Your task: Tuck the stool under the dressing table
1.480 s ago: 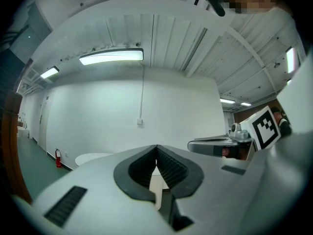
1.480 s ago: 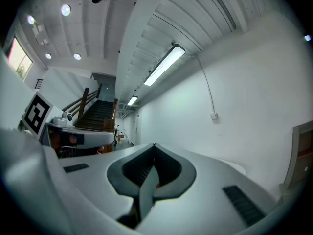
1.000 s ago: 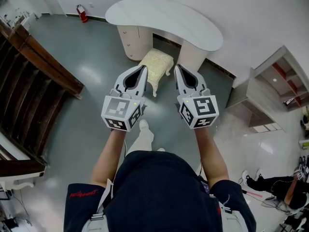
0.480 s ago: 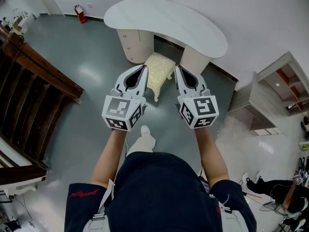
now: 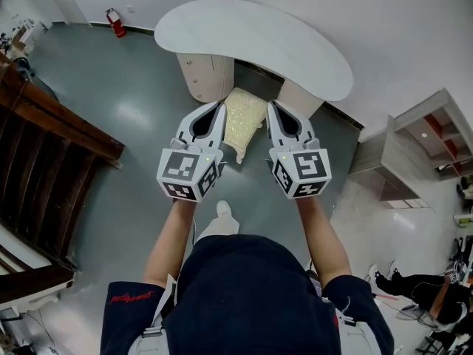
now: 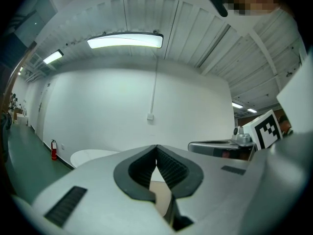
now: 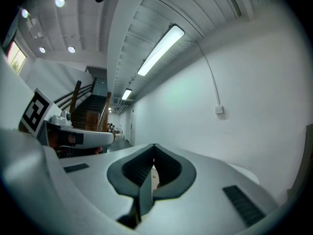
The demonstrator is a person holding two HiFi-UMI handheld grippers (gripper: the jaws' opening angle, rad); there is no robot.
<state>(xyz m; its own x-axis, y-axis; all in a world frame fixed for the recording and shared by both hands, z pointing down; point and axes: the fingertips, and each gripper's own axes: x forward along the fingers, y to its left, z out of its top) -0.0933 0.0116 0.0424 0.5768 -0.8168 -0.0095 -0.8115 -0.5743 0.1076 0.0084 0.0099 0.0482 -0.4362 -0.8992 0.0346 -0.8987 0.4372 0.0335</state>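
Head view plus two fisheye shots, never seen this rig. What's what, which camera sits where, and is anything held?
There is no robot here: a person holds a hand-held claw in each hand. The head view comes from a camera on the person's head that looks steeply down at the left claw and the right claw. The other two pictures come from wide-angle cameras that ride on each claw and look along its jaws. On the grey floor stands a white dressing table. A cream fuzzy stool stands at its knee gap, with its far end at the edge of the top. The claws sit on either side of the stool; I cannot tell whether they touch it. Both claws are shut, with nothing between the jaws.
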